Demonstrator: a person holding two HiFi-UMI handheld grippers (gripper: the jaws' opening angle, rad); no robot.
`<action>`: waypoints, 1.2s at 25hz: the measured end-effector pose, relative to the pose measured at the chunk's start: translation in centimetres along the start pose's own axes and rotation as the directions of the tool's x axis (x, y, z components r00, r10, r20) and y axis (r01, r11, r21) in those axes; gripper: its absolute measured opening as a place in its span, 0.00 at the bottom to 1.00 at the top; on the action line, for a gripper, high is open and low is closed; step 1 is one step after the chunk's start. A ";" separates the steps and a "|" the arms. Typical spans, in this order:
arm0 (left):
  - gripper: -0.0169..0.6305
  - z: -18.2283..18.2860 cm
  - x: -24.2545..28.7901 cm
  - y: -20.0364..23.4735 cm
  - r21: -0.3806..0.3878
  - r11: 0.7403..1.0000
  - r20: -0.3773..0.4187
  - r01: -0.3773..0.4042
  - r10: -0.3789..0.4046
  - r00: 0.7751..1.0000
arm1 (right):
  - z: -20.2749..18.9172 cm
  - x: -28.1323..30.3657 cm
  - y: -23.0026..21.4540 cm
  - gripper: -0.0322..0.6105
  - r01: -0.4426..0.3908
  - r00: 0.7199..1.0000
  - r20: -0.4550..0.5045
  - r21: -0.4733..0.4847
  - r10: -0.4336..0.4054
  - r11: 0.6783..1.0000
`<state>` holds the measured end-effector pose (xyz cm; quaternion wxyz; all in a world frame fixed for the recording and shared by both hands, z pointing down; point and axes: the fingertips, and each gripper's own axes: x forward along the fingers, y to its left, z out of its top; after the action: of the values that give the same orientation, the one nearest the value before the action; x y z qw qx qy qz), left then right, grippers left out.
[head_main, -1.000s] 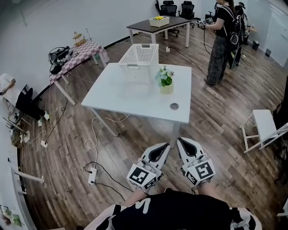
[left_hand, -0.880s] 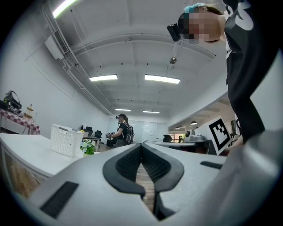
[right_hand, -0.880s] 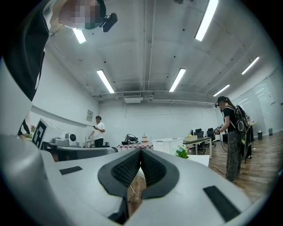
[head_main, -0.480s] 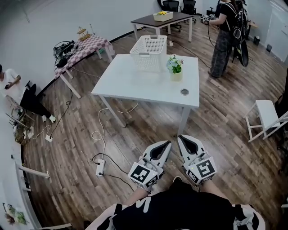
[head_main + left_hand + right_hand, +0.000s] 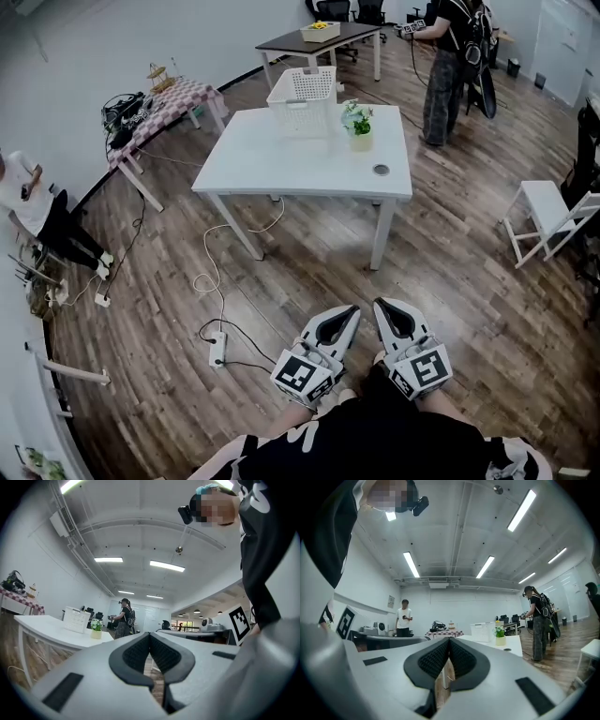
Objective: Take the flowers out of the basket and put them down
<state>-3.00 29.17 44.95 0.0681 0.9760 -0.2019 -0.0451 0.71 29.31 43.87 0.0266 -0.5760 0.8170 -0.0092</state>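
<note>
Flowers [image 5: 356, 118] in one pot [image 5: 361, 142] stand beside one basket [image 5: 303, 101]; left hand-held gripper [image 5: 350, 312] and right hand-held gripper [image 5: 382, 305] both closed, empty.

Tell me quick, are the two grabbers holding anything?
Left gripper: closed, holding nothing.
Right gripper: closed, holding nothing.

There are two grippers: the left gripper [image 5: 348, 313] and the right gripper [image 5: 383, 307]. There are three counters: a white counter [image 5: 281, 164], a dark counter [image 5: 291, 42] and a checked counter [image 5: 178, 94]. The white counter carries one basket [image 5: 303, 100], one pot of flowers [image 5: 357, 122] and one round disc [image 5: 381, 170]. Two people stand apart: a far person [image 5: 442, 66] and a person at the wall [image 5: 37, 211]. There is one white stool [image 5: 544, 211].
</note>
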 end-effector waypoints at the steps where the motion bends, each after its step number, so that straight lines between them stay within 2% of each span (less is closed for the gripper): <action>1: 0.03 0.0 -0.5 -0.3 -0.003 1.000 -0.001 0.001 -0.001 1.000 | -0.1 -0.5 0.5 0.08 0.005 1.000 -0.003 -0.001 -0.005 1.000; 10: 0.03 1.5 -1.5 -2.4 0.021 1.000 0.040 0.003 -0.004 0.999 | 1.5 -2.4 1.7 0.08 -0.005 1.000 0.026 -0.025 0.006 1.000; 20: 0.03 1.0 0.4 -4.9 0.026 1.000 0.035 -0.002 0.001 0.999 | 1.9 -5.0 -0.5 0.08 0.001 1.000 0.021 -0.034 0.000 0.999; 30: 0.03 0.9 0.9 -5.3 0.030 0.999 0.035 -0.010 0.009 0.999 | 2.1 -5.3 -0.7 0.08 -0.019 1.000 0.023 -0.045 0.020 0.999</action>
<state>-0.20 33.57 43.20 0.0500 0.9750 -0.2084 -0.0588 3.27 34.11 42.00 0.0231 -0.5686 0.8221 0.0161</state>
